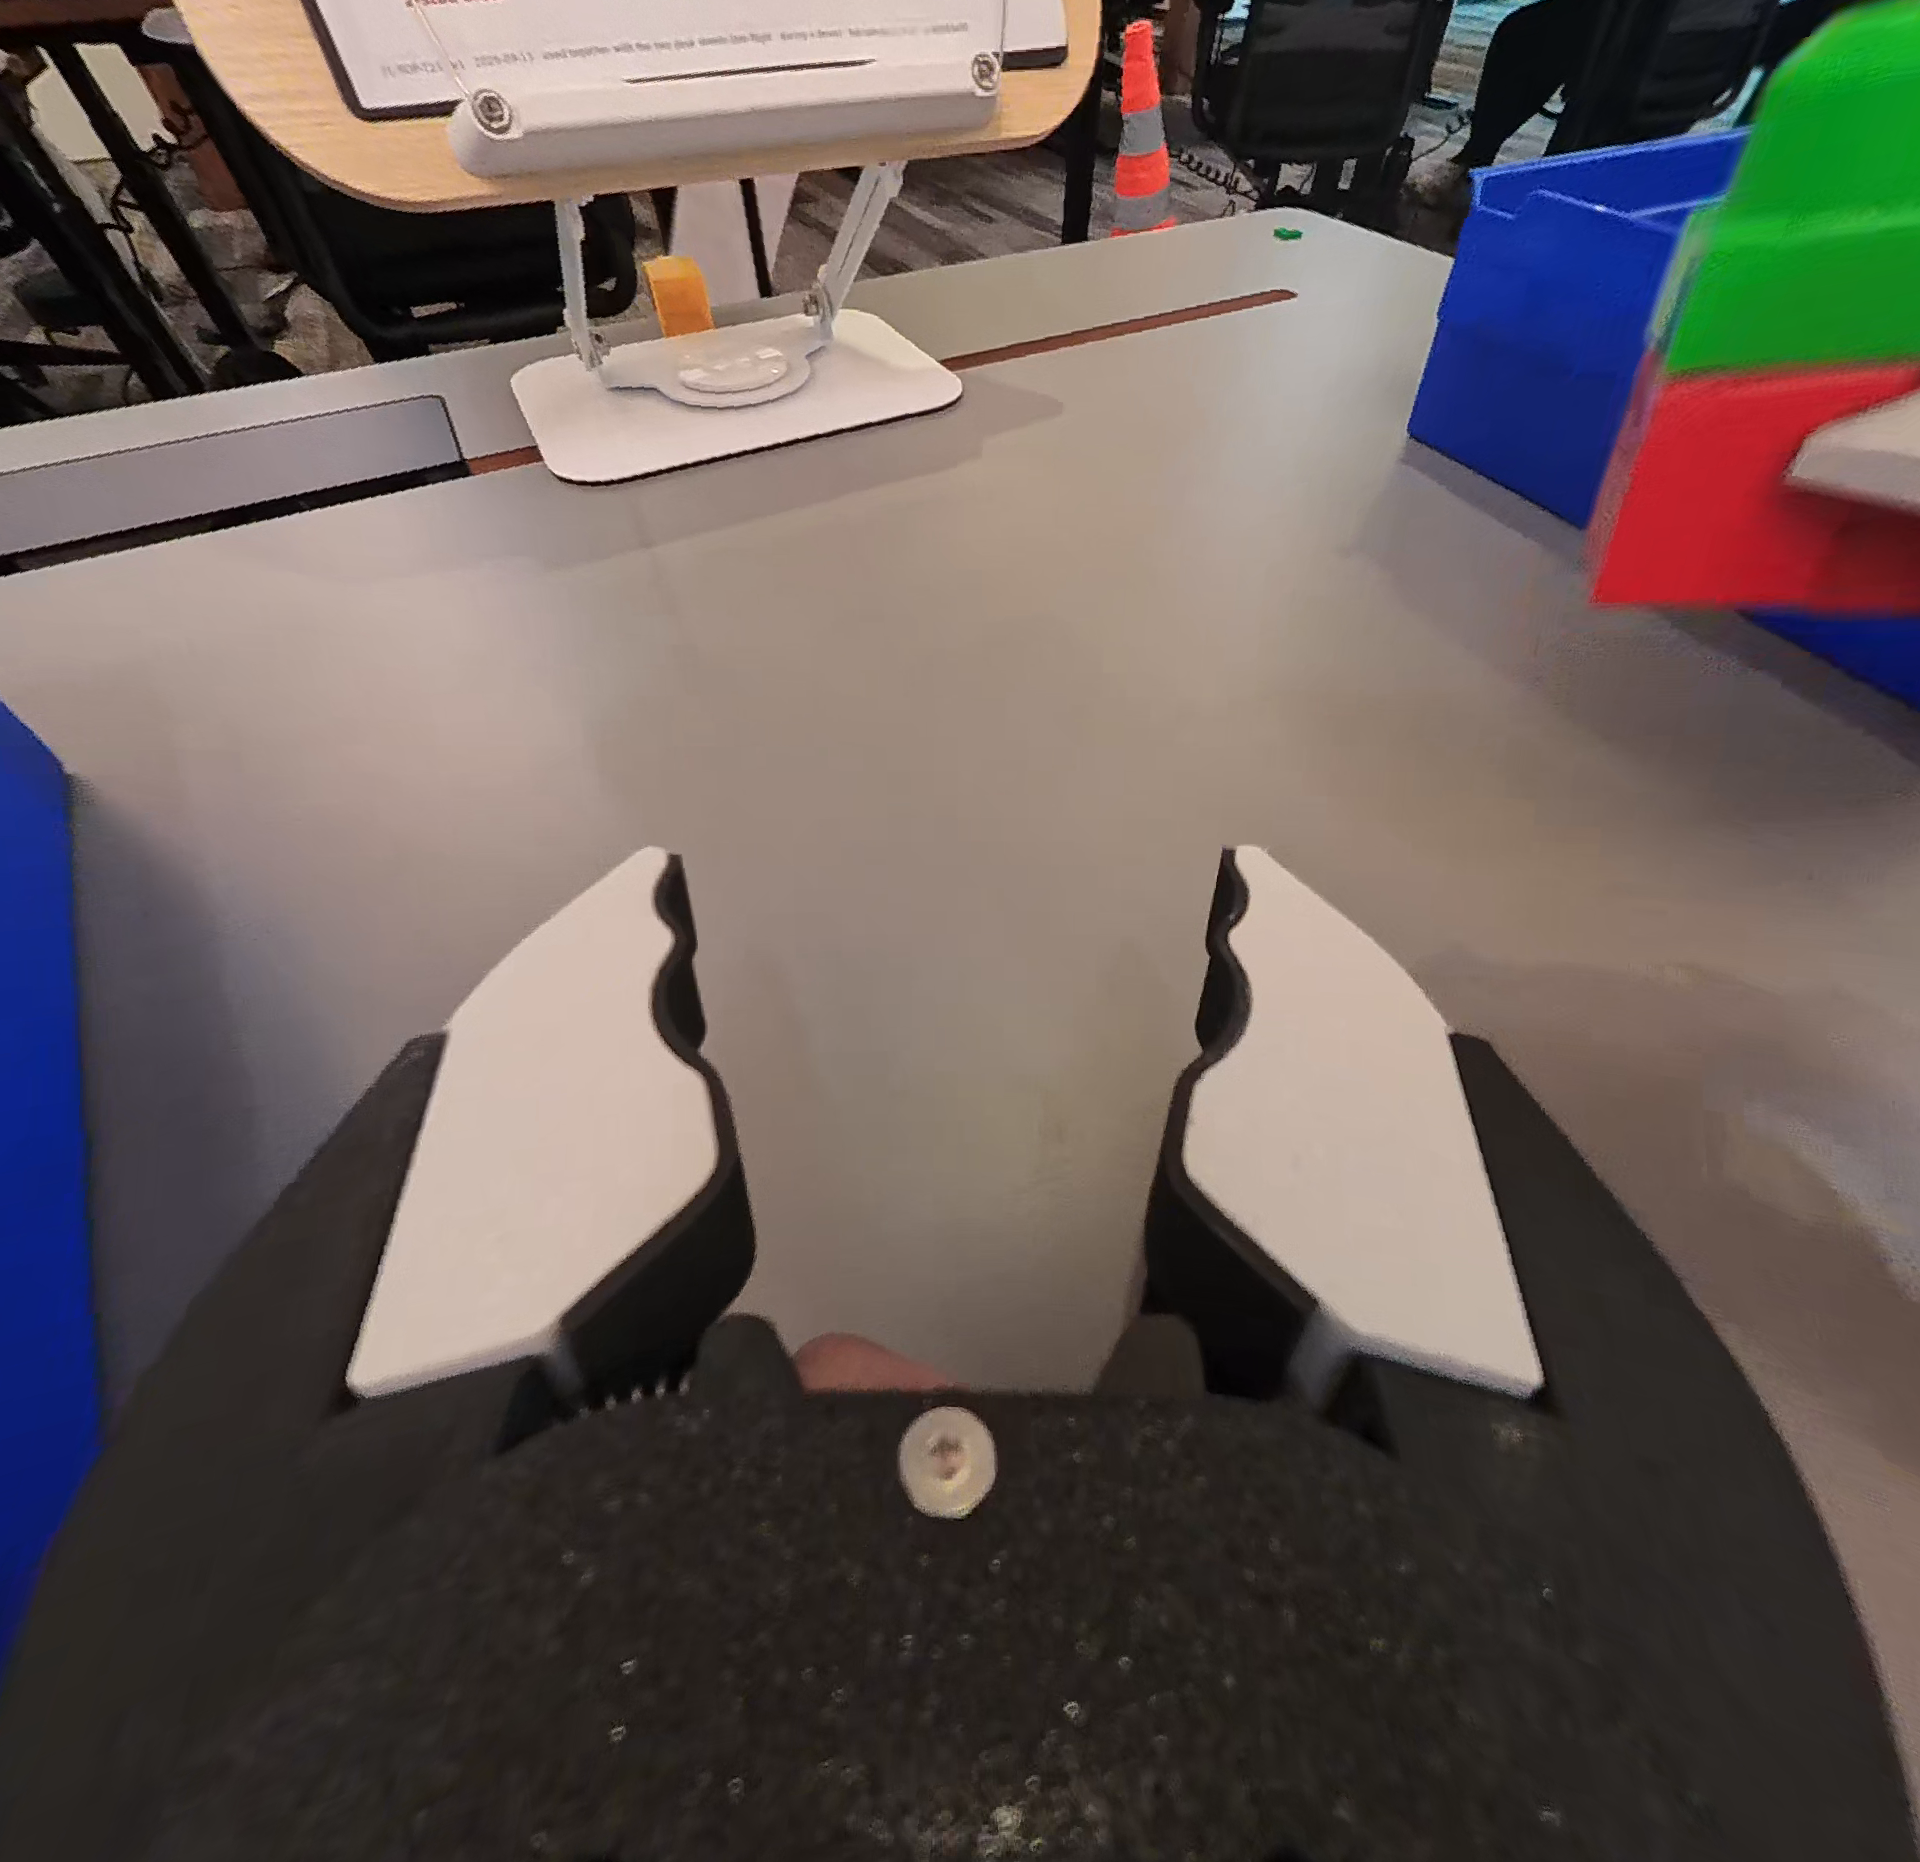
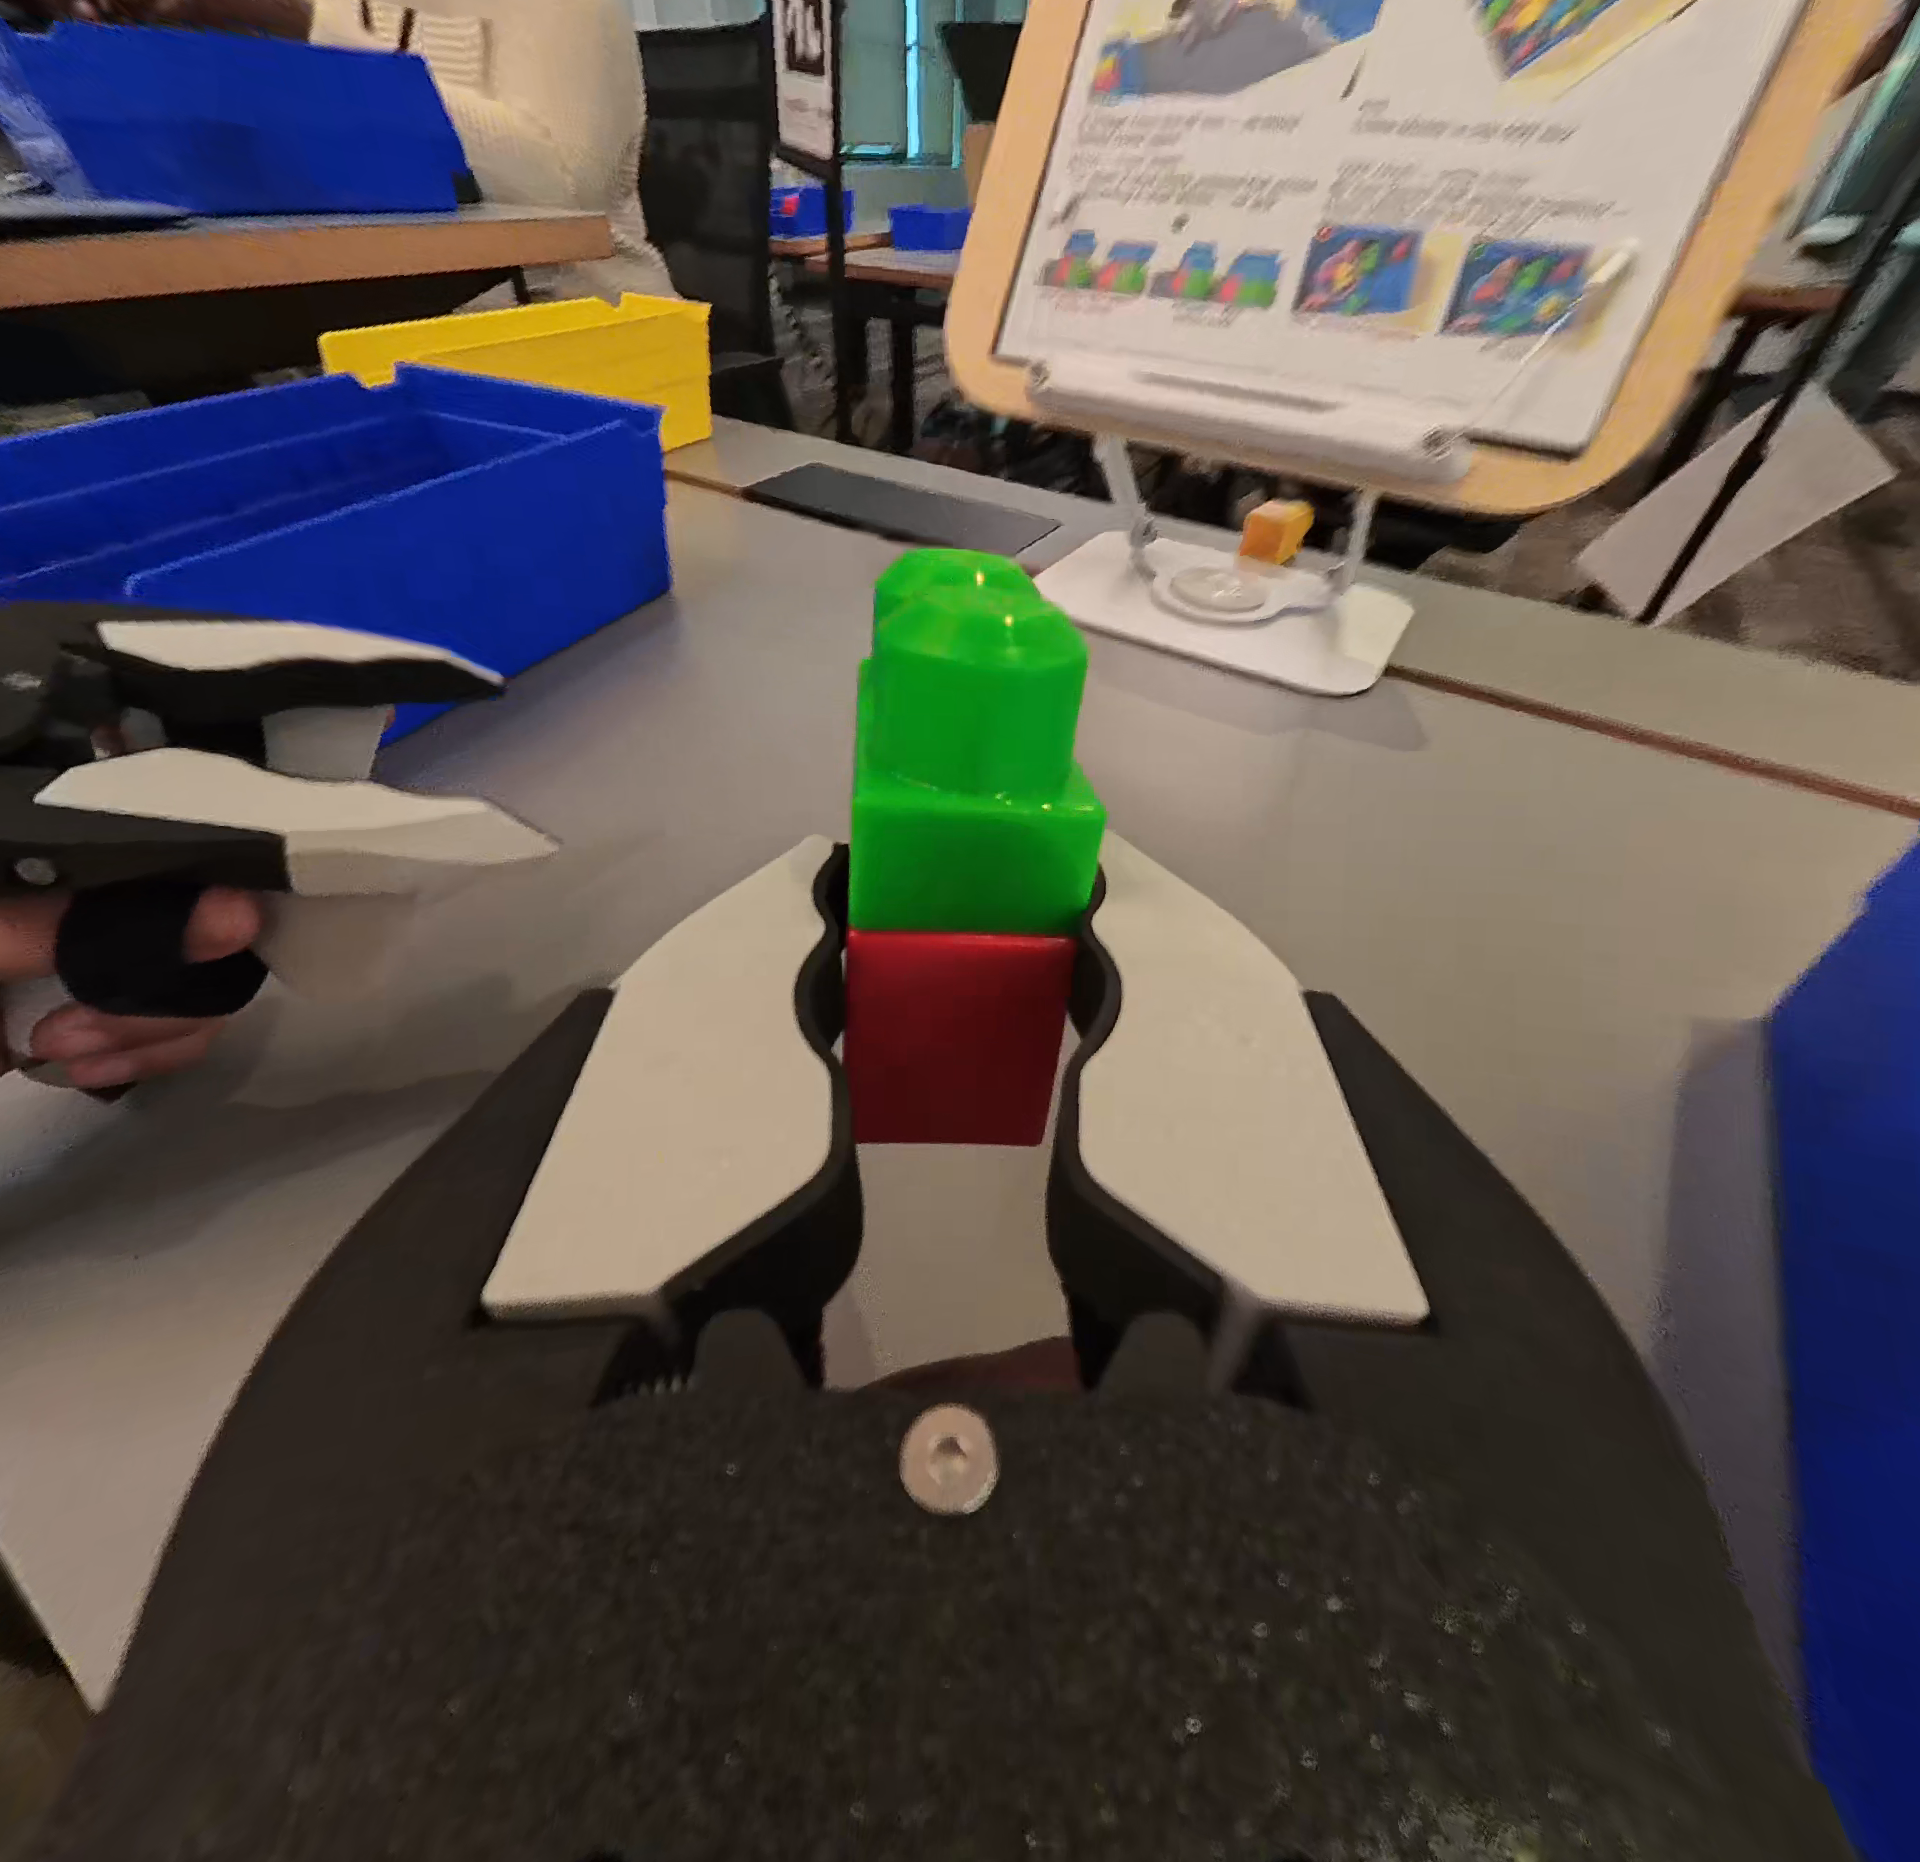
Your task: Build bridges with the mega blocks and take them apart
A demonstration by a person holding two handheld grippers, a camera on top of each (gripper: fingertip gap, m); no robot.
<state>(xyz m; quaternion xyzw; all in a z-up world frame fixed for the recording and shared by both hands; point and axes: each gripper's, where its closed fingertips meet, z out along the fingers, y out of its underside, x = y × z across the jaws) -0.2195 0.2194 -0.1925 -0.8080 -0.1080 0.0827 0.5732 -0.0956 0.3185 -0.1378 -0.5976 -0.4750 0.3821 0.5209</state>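
My right gripper (image 2: 961, 877) is shut on a stack of two mega blocks held above the grey table (image 2: 1455, 929): a green block (image 2: 977, 773) with round studs pressed on top of a red block (image 2: 951, 1033). The jaws press both sides of the stack near the seam. The same stack shows at the right edge of the left wrist view, green block (image 1: 1808, 233) over red block (image 1: 1714, 482). My left gripper (image 1: 951, 877) is open and empty above bare table (image 1: 935, 669). It also shows at the left of the right wrist view (image 2: 509, 763), apart from the stack.
A blue bin (image 2: 395, 524) stands at left with a yellow bin (image 2: 582, 358) behind it. Another blue bin (image 1: 1558, 337) sits at right, and a blue edge (image 2: 1849, 1293) is close on the right. An instruction board on a white stand (image 1: 727, 389) stands at the table's far side.
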